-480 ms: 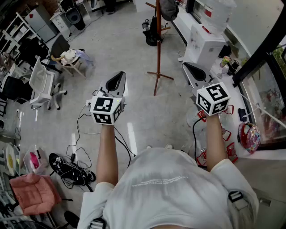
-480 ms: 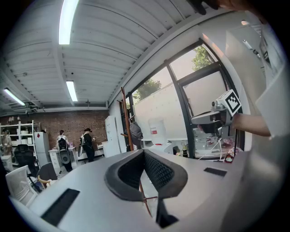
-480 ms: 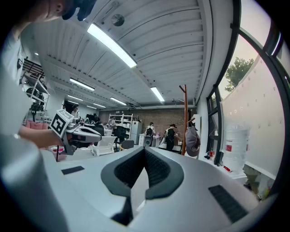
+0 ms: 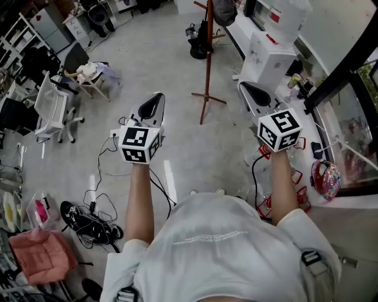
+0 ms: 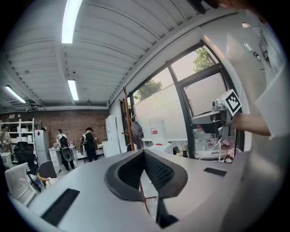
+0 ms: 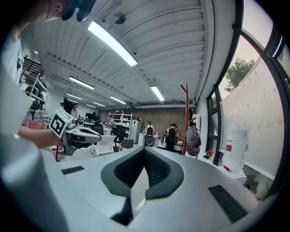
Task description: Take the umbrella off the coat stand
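The brown coat stand [image 4: 207, 59] stands on the grey floor [image 4: 159, 53]. Both claws are held out flat toward it, but they are well apart from it. The left gripper [image 4: 155, 101] is on the left side of the stand's feet. The right gripper [image 4: 248, 88] is on the right side, so the stand is between them and farther off. Both claws are pinched tight with their tips touching, and nothing is in either one. A grey thing [image 4: 222, 12] hangs high on the stand, and a black thing [image 4: 199, 40] is close by the pole (I cannot tell which one is the umbrella, as both are too small to see well). A white box [image 4: 269, 56] is just right of the stand. A chair [image 4: 88, 74] with stuff on it is far off to the stand's left.
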